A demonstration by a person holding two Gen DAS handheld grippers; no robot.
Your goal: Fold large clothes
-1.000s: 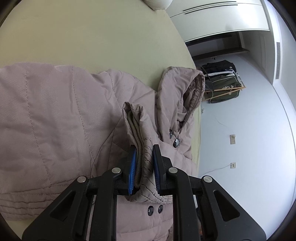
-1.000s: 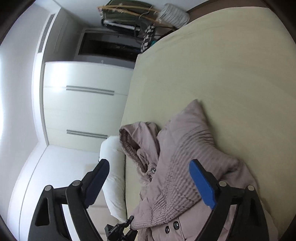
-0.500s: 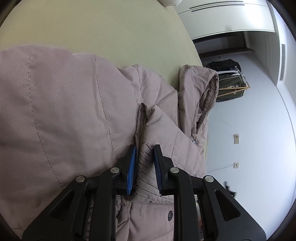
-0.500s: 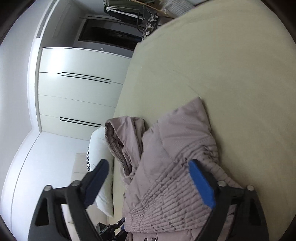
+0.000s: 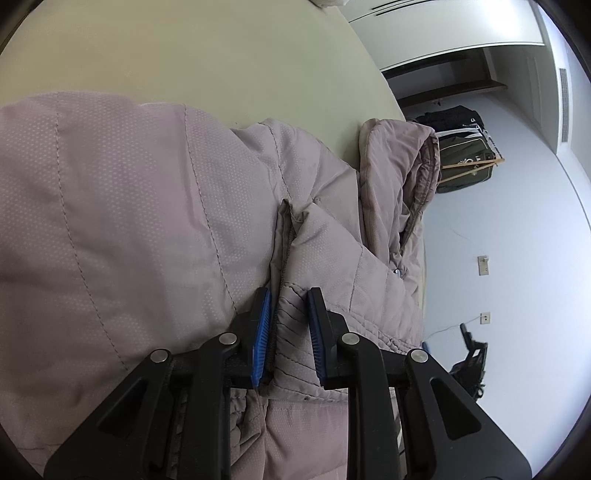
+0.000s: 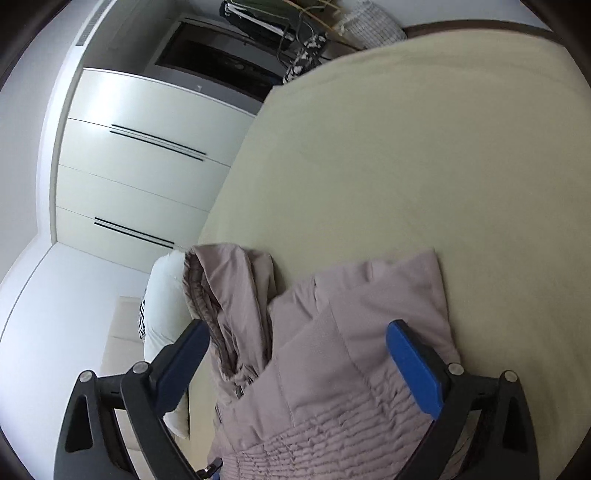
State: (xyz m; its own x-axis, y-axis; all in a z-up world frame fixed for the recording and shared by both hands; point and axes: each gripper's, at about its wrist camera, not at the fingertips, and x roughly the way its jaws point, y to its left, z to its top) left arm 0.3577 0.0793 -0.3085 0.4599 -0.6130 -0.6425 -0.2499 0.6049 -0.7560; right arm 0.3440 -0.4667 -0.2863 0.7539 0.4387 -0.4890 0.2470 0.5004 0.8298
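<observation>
Pads of the left gripper [image 5: 288,325] clamp a ribbed cuff edge of the mauve quilted jacket [image 5: 140,229] on a pale green bed [image 5: 207,62].

Jaws are nearly closed, blue pads pressing either side of a raised fold of fabric; the tool points along the garment toward its hood [image 5: 400,173], which lies at the mattress edge; beyond, white wardrobe doors [image 5: 436,29] and a dark bag [image 5: 463,155] against the wall. Right gripper [image 6: 297,354] is spread wide, holding nothing, its fingers straddling the jacket [image 6: 351,369] from above without visible contact; the hood [image 6: 221,295] lies toward its left finger, beside a white pillow [image 6: 164,306]; bare sheet [image 6: 406,166] stretches ahead.
</observation>
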